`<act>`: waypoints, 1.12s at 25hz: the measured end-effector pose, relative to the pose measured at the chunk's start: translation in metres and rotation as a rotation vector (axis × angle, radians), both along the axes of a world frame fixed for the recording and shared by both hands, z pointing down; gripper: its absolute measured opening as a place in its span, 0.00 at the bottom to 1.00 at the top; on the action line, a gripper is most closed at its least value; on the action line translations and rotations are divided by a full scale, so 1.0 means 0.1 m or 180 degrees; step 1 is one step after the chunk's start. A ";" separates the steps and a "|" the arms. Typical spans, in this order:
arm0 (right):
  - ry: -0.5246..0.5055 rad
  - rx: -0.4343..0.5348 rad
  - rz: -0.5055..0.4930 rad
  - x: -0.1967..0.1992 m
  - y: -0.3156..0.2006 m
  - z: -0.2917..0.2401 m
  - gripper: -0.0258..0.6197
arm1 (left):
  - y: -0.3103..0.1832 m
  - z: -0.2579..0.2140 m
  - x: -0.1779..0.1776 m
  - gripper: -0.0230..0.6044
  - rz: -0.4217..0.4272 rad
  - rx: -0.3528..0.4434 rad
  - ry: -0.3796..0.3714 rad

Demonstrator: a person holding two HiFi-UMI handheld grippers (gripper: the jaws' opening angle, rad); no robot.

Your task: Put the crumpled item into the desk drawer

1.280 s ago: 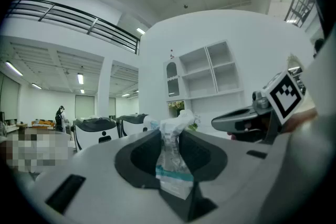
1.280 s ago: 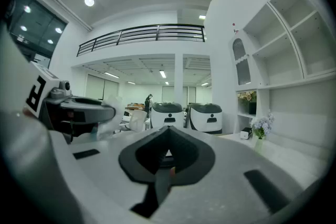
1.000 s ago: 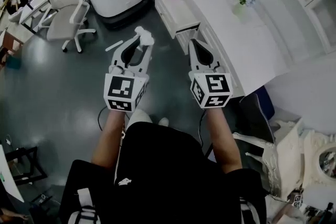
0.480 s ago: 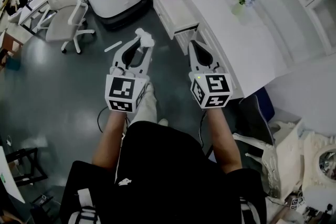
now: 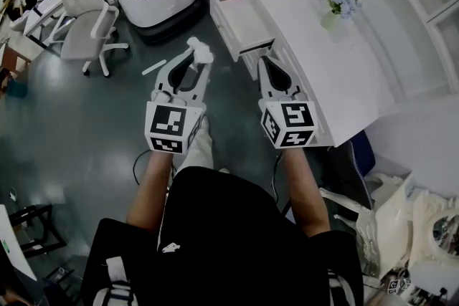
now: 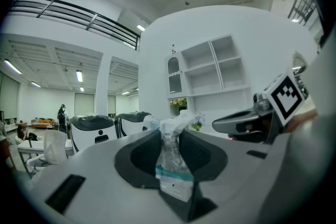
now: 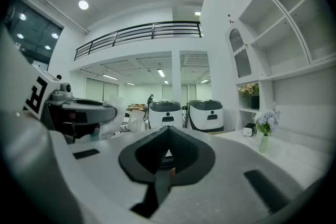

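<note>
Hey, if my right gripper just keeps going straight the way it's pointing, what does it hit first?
Probably the open drawer: from the head view the right gripper lines up with it. Height is unclear, though; its own view suggests it may pass above, toward the white machines.

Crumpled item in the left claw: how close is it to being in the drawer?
Done: the drawer stands open and the crumpled item is picked up. In hand: the left gripper pinches it above the floor, short of the drawer. Left: carrying it over and letting go.
</note>
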State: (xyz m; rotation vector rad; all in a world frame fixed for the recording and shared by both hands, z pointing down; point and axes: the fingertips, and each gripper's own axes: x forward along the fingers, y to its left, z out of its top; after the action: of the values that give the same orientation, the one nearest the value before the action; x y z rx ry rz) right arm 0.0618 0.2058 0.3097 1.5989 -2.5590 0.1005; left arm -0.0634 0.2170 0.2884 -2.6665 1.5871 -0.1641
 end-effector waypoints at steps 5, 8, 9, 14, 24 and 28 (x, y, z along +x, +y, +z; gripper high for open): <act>-0.0005 -0.0030 -0.0002 -0.03 -0.35 0.04 0.03 | -0.34 0.04 -0.03 0.20 0.0000 -0.0016 0.0006; 0.0018 -0.0050 -0.0001 -0.07 -0.57 0.04 0.03 | -0.57 0.04 -0.04 0.20 0.0047 -0.0077 0.0090; 0.0023 -0.0055 0.0004 -0.08 -0.64 0.04 0.03 | -0.65 0.03 -0.04 0.20 0.0079 -0.0100 0.0155; 0.0059 -0.0074 0.0038 -0.13 -1.03 0.01 0.03 | -1.10 -0.01 -0.10 0.20 0.0112 -0.0102 0.0167; 0.0119 -0.0124 0.0058 -0.32 -1.86 -0.05 0.03 | -1.93 -0.10 -0.25 0.20 0.0202 -0.0135 0.0110; 0.0128 -0.0138 0.0050 -0.43 -2.16 -0.05 0.03 | -2.21 -0.11 -0.31 0.20 0.0236 -0.0154 0.0120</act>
State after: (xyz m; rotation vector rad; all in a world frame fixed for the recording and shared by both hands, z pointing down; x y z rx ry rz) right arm 0.0185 -0.0103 0.3046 1.5895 -2.4970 0.1234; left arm -0.0947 -0.0042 0.2777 -2.7763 1.5105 -0.1529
